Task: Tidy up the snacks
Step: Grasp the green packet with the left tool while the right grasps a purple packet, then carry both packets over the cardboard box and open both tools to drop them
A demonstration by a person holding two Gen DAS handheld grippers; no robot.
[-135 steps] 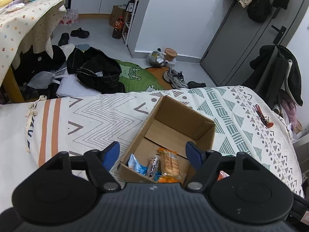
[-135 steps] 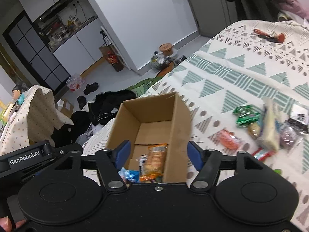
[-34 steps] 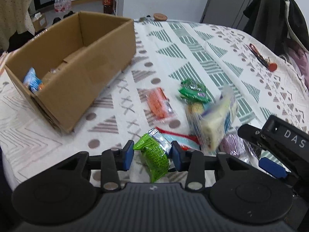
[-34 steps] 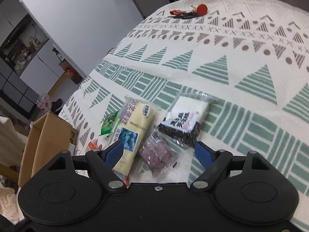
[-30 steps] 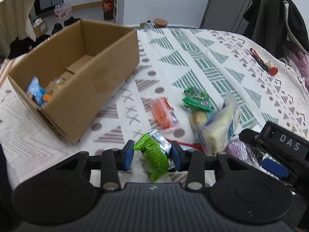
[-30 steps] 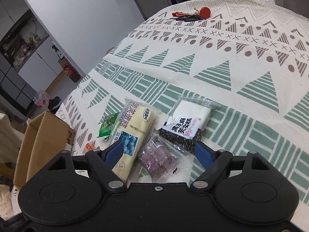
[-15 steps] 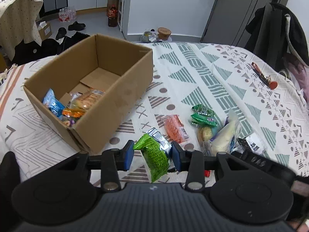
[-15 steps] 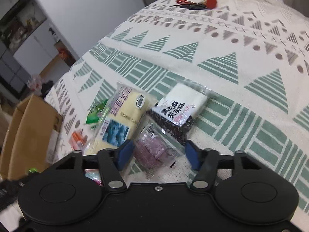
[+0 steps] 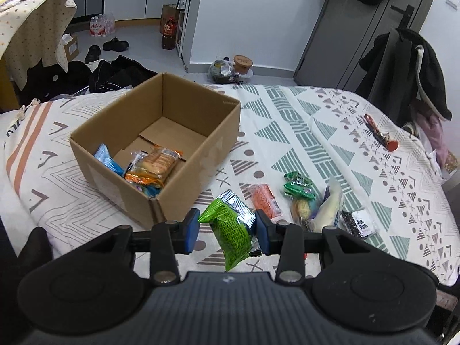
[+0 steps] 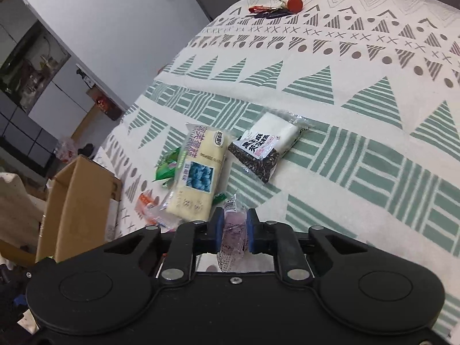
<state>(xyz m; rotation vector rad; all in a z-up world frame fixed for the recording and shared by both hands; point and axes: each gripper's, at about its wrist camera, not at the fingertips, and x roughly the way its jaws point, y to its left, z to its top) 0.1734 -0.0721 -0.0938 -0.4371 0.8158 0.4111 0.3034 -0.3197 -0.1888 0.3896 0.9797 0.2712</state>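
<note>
Now right gripper [image 10: 234,231] clamps purple pkt [image 10: 233,230]; was open.

bright green snack packet [image 9: 230,227] pinched crumpled above the bedspread, purple packet [image 10: 234,230] clamped likewise, open cardboard box [image 9: 178,120] nearby

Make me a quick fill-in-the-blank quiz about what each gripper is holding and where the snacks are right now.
1. The left gripper is shut on a ____ snack packet.
2. The right gripper pinches a clear packet with ____ contents.
3. The orange cracker pack lies inside the ____.
4. The red keys lie on the ____.

Missing words: green; purple; cardboard box; bedspread
</note>
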